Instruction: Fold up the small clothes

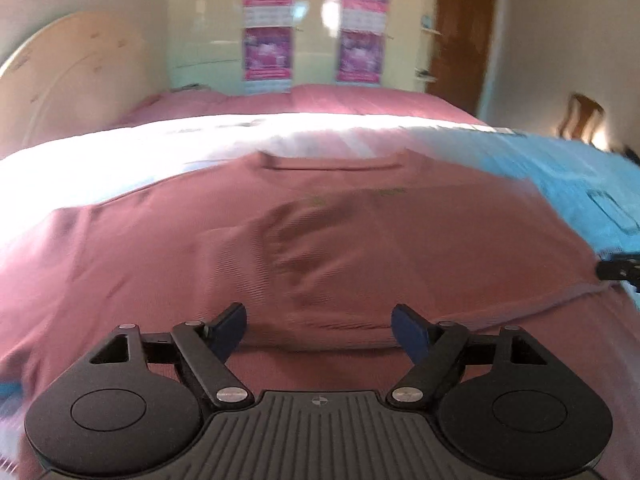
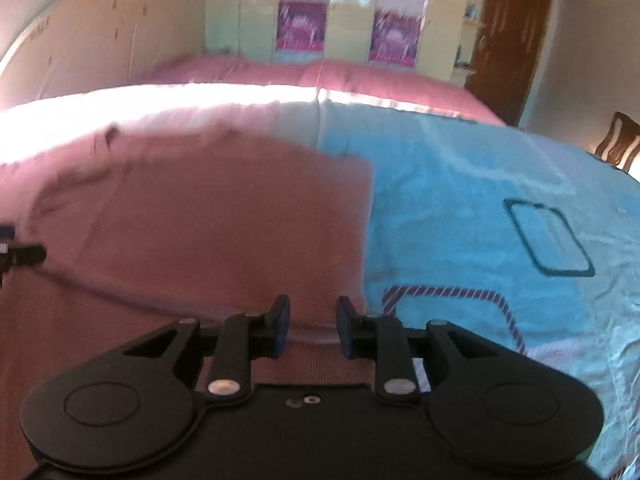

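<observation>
Left wrist view: beyond the left tongs (image 1: 319, 330) a bed (image 1: 340, 102) fills the frame, covered by a pink blanket at the far end and a light blue sheet (image 1: 560, 176) to the right. Behind the bed stand a rounded cream headboard (image 1: 68, 72) at far left, a pale wardrobe (image 1: 208, 32) carrying pink posters (image 1: 267, 52), and a brown door (image 1: 464, 28) at far right. A wooden chair (image 1: 580, 118) sits past the right edge of the bed. Nothing stands between the tongs and the garment. The tip of the right tongs (image 1: 618, 268) shows at the right frame edge, over the garment's right border.

A maroon shirt (image 1: 280, 240) lies spread flat on the bed directly ahead of the left tongs, collar pointing away, its near hem just beyond the blue fingertips (image 1: 230, 330). The jaws stand wide apart and hold nothing; cloth shows in the gap without the pads pressing on it.

Right wrist view: the right tongs (image 2: 312, 328) sit at the shirt's (image 2: 224, 224) right edge, where maroon cloth meets the blue sheet (image 2: 460, 200). The jaws stand narrowly apart, with a fold of hem visible between the pads but not clamped. A dark rectangular outline (image 2: 548, 240) and a striped band (image 2: 448, 294) printed on the sheet lie ahead and to the right. The left tongs (image 2: 24, 256) show at the left frame edge.
</observation>
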